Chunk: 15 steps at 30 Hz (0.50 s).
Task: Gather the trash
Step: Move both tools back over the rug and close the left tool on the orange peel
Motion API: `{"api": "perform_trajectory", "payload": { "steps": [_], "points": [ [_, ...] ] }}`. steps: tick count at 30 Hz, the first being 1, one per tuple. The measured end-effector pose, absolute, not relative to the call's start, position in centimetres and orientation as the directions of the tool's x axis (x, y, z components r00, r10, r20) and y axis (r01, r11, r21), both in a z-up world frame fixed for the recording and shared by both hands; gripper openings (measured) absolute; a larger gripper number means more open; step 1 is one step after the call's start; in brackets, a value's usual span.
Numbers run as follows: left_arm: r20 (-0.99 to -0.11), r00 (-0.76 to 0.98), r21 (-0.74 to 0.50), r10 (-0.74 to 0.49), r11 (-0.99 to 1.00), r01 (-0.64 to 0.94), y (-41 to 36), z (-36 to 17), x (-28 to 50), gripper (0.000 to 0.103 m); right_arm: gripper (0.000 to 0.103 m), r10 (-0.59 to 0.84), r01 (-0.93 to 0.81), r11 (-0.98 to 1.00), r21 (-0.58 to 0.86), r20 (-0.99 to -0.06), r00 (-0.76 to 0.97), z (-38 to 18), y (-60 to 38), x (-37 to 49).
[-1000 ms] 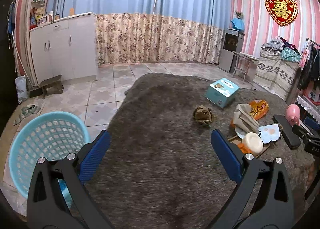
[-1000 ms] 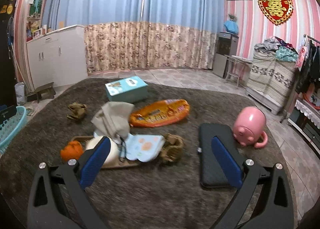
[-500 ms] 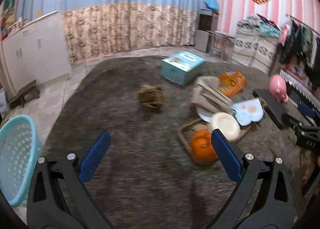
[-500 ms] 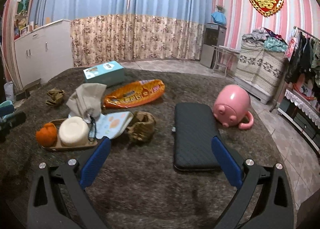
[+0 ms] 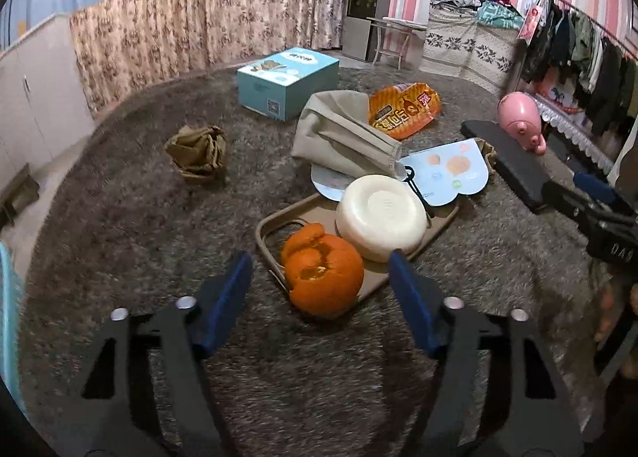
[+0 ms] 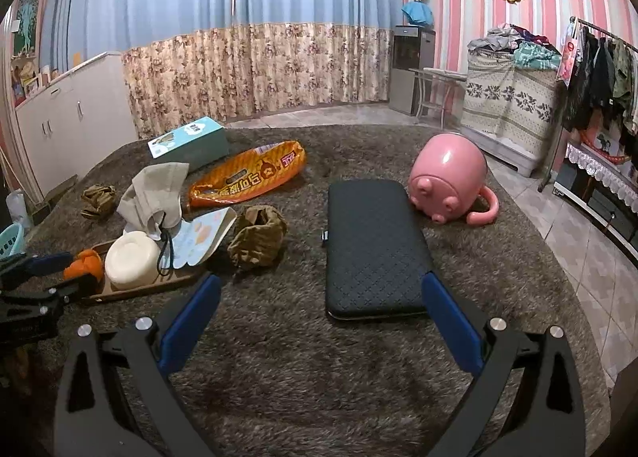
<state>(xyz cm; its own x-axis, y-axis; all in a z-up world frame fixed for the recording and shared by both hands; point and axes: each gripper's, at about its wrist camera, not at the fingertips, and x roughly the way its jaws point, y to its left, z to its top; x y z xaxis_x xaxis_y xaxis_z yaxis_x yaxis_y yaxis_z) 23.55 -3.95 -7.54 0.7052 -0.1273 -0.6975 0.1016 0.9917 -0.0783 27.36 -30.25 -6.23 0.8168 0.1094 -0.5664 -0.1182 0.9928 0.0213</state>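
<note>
My left gripper (image 5: 321, 285) is open, its blue pads on either side of an orange peel (image 5: 323, 271) on the near end of a tan tray (image 5: 279, 229). A white bowl (image 5: 381, 217) lies upside down on the tray. A crumpled brown paper (image 5: 197, 154) lies to the left on the rug; another (image 6: 257, 239) lies ahead of my right gripper (image 6: 321, 321), which is open and empty over the rug. An orange snack bag (image 6: 247, 178), a beige face mask (image 6: 153, 194) and a light-blue card (image 5: 450, 174) lie nearby.
A teal box (image 5: 287, 82), a black quilted case (image 6: 373, 245) and a pink pig-shaped mug (image 6: 450, 178) sit on the grey-brown rug (image 6: 319, 377). The light-blue basket's rim (image 5: 6, 281) shows at the left edge. White cabinets, curtains and a clothes rack surround the rug.
My left gripper swung right from the basket and came down close to the orange peel. My right gripper shifted right, toward the black case.
</note>
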Motion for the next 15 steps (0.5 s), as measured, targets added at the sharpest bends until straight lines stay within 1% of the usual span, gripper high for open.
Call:
{"api": "perform_trajectory", "payload": {
  "steps": [1, 4, 5, 6, 8, 11, 15],
  "points": [
    [-0.701, 0.699, -0.090, -0.140, 0.990, 0.108, -4.0, -7.7, 23.7, 0.056, 0.098, 0.110, -0.118, 0.993, 0.022, -0.568, 0.816, -6.2, -30.3, 27.4],
    [-0.705, 0.696, -0.087, -0.137, 0.990, 0.108, -4.3, -7.8, 23.7, 0.048, 0.098, 0.108, -0.118, 0.993, 0.020, -0.570, 0.815, -6.3, -30.3, 27.5],
    [-0.699, 0.700, -0.092, -0.145, 0.989, 0.113, -4.4, -7.7, 23.7, 0.039, 0.098, 0.108, -0.117, 0.993, 0.020, -0.569, 0.815, -6.3, -30.2, 27.5],
    [-0.697, 0.701, -0.099, -0.152, 0.988, 0.116, -4.4, -7.6, 23.7, 0.036, 0.098, 0.108, -0.118, 0.993, 0.020, -0.569, 0.815, -6.3, -30.3, 27.5],
    [-0.695, 0.700, -0.121, -0.163, 0.987, 0.109, -4.1, -7.4, 23.6, 0.032, 0.098, 0.109, -0.120, 0.993, 0.018, -0.569, 0.815, -6.3, -30.2, 27.5],
    [-0.686, 0.707, -0.141, -0.171, 0.985, 0.102, -3.6, -7.2, 23.2, 0.029, 0.098, 0.108, -0.128, 0.992, 0.006, -0.567, 0.816, -6.5, -29.9, 27.4],
    [-0.675, 0.725, -0.124, -0.134, 0.990, 0.067, -3.0, -6.4, 22.4, 0.029, 0.098, 0.114, -0.147, 0.989, -0.012, -0.568, 0.815, -6.5, -29.1, 27.4]
  ]
}}
